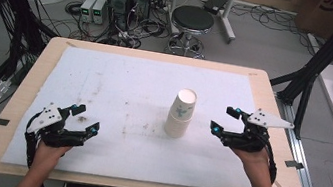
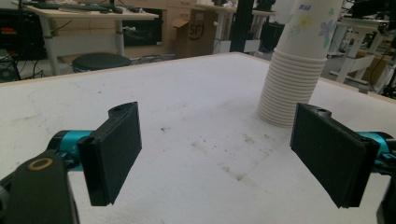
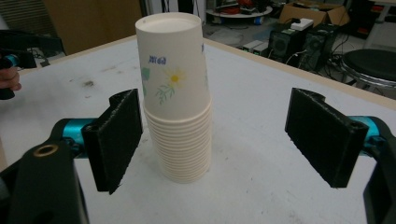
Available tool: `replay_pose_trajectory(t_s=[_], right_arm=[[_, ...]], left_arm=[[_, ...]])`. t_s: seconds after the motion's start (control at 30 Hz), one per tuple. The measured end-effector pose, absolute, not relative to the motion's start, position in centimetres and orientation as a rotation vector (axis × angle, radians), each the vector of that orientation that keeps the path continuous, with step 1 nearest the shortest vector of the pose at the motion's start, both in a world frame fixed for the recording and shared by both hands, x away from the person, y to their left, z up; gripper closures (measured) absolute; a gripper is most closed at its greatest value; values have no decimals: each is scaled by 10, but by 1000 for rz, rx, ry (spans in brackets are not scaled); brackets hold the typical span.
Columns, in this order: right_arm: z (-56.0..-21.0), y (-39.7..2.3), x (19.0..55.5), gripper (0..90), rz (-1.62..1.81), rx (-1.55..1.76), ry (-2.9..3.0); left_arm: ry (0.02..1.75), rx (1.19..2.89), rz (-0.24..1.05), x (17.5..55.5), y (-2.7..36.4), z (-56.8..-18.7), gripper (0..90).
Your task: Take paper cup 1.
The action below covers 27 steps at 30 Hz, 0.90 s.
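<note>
In the high view, a white mat (image 1: 119,91) covers most of a wooden table (image 1: 266,89). A stack of paper cups (image 1: 181,113) stands upside down on the mat, a little right of the frame centre. The left gripper (image 1: 85,120) is in the lower left of the frame, held by a hand (image 1: 46,153), and its jaws are spread apart with nothing between them. The right gripper (image 1: 226,120) is at the right, near the cups but not touching them; its jaws are also spread and point toward the stack. A black stool (image 1: 192,21) stands on the floor behind the table, at the top centre.

In the left gripper view, the two black jaws are wide apart over the stained mat (image 2: 187,140). The stack of cups (image 2: 299,60) rises in the upper right of the frame, beyond the right jaw.

In the right gripper view, the jaws are wide apart and released. The stack (image 3: 180,93) stands between them, closer to the left jaw, leaning slightly. Whether it touches that jaw, I cannot tell. The top cup has a flower print.
</note>
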State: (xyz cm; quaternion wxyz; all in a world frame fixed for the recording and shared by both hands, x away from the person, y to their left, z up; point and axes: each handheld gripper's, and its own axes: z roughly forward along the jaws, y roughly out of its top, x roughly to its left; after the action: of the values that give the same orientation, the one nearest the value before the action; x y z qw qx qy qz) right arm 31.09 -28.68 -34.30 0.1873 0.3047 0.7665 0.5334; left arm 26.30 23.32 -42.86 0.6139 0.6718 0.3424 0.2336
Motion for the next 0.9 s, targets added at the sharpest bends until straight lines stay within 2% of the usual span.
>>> replay_pose_trajectory(t_s=[0.9], right_arm=[[-326,-228,354,195,1455,753,2319]], left_arm=[[786,1545,519,263,232,-430,166]])
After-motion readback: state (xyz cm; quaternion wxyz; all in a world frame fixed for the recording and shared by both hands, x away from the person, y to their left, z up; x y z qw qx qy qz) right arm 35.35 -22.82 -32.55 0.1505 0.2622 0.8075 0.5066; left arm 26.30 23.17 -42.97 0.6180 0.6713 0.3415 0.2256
